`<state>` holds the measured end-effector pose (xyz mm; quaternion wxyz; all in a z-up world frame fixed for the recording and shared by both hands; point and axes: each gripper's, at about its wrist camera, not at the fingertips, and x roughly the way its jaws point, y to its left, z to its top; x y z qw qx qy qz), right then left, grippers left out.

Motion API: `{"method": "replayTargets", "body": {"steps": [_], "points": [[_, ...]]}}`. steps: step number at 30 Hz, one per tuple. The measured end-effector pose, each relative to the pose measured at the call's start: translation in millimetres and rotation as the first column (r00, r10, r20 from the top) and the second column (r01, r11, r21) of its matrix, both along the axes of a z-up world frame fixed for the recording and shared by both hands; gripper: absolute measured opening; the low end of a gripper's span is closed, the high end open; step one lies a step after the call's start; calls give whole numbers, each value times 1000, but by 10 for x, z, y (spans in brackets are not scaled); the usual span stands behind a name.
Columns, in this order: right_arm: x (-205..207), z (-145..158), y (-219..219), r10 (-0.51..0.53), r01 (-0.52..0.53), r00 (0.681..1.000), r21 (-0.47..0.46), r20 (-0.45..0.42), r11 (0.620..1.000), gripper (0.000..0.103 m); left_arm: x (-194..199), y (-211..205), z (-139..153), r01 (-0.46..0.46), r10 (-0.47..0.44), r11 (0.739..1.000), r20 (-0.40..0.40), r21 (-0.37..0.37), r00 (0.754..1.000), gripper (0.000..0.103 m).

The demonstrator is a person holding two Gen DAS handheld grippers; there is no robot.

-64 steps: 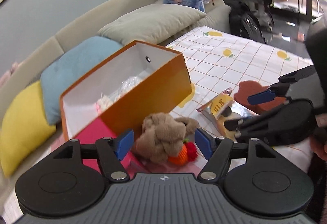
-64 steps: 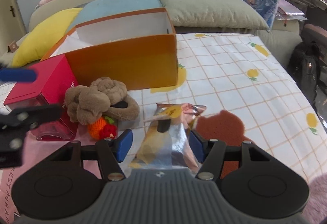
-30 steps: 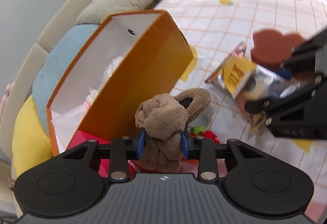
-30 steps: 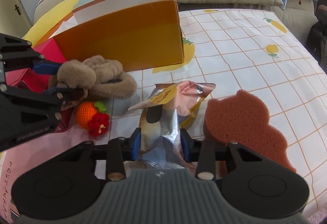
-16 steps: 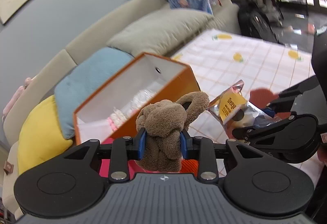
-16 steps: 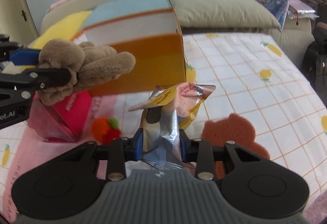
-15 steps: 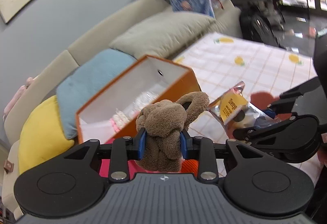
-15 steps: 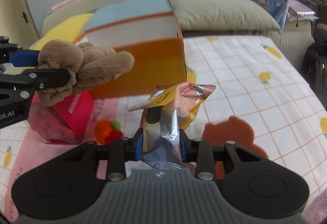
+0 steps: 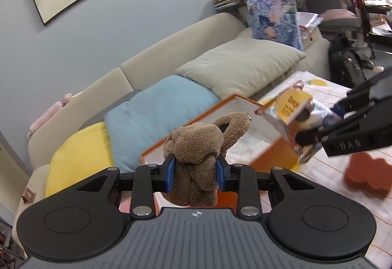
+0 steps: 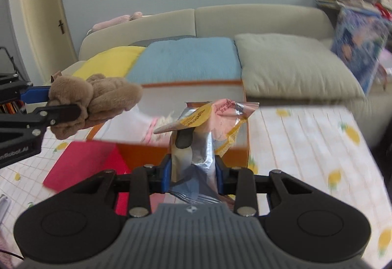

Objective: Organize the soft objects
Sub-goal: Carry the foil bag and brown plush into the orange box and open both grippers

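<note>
My left gripper (image 9: pixel 195 172) is shut on a brown plush toy (image 9: pixel 201 146) and holds it in the air over the near left edge of the open orange box (image 9: pixel 247 107). The plush also shows in the right wrist view (image 10: pixel 98 99). My right gripper (image 10: pixel 192 173) is shut on a silver and pink snack bag (image 10: pixel 203 126) and holds it above the box's front wall (image 10: pixel 186 153). The bag also shows in the left wrist view (image 9: pixel 291 117). White and pink soft items (image 10: pixel 156 126) lie inside the box.
A brown sponge (image 9: pixel 365 173) lies on the lemon-print cloth (image 10: pixel 306 141) to the right. A red box (image 10: pixel 85 163) stands left of the orange box. A sofa with yellow (image 10: pixel 107 60), blue (image 10: pixel 188 58) and beige (image 10: pixel 289 60) cushions is behind.
Both grippers closed on their objects and lifted them off the table. They have risen and moved toward the orange box; the plush and bag now hang over it.
</note>
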<state>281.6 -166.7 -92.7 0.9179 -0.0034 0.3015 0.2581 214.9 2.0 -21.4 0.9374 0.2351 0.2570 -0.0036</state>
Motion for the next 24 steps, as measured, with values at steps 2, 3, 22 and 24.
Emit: {"method": "replayTargets", "body": {"steps": [2,3,22,24], "points": [[218,61,83,15,-14,1000,-26,10,1000,34,137,48,18,-3,3,1000,-9,7,1000,37],[333,78,126,17,-17,1000,-37,8,999,34,215,71,23,-1,1,1000,-18,7,1000,37],[1249,-368,700,-3,-52,984,-306,-178,951,57,1069,481,-326,-94,64,991,-292,-90,954,37],[1163,-327,668,7,-51,990,-310,-142,949,62,1092,472,-356,-94,66,992,-290,-84,955,37]]}}
